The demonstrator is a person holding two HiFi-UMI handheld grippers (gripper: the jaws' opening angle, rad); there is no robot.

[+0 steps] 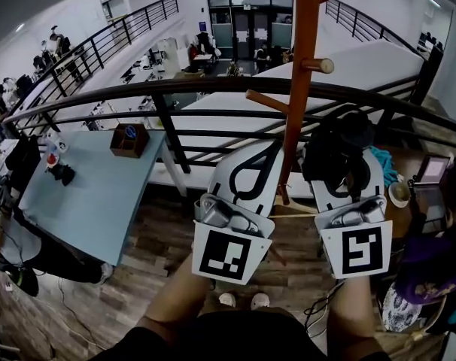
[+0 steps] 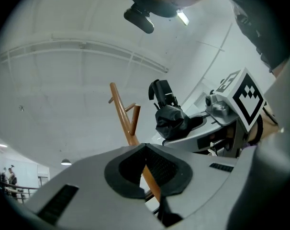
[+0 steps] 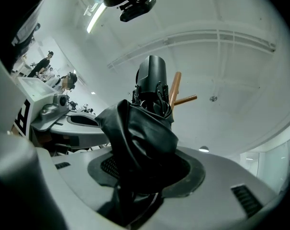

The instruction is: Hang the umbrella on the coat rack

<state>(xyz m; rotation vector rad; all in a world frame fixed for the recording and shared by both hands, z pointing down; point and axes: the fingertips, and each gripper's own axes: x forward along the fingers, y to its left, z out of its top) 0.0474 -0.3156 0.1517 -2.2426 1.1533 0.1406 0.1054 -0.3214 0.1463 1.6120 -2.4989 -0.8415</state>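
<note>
left tongs (image 2: pixel 145 147): closed, empty | right tongs (image 3: pixel 141 172): clamped, loaded | both angled upward

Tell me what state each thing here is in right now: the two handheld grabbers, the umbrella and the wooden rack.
umbrella: folded up, clamped between jaws, not yet hung.
right gripper: shut on the umbrella.
left gripper: jaws together, holding nothing.
coat rack: standing upright, the pegs in view bare.

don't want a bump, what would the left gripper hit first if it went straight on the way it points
Probably the coat rack pole: it stands ahead of the left gripper, in line with its jaws; depth unclear.
</note>
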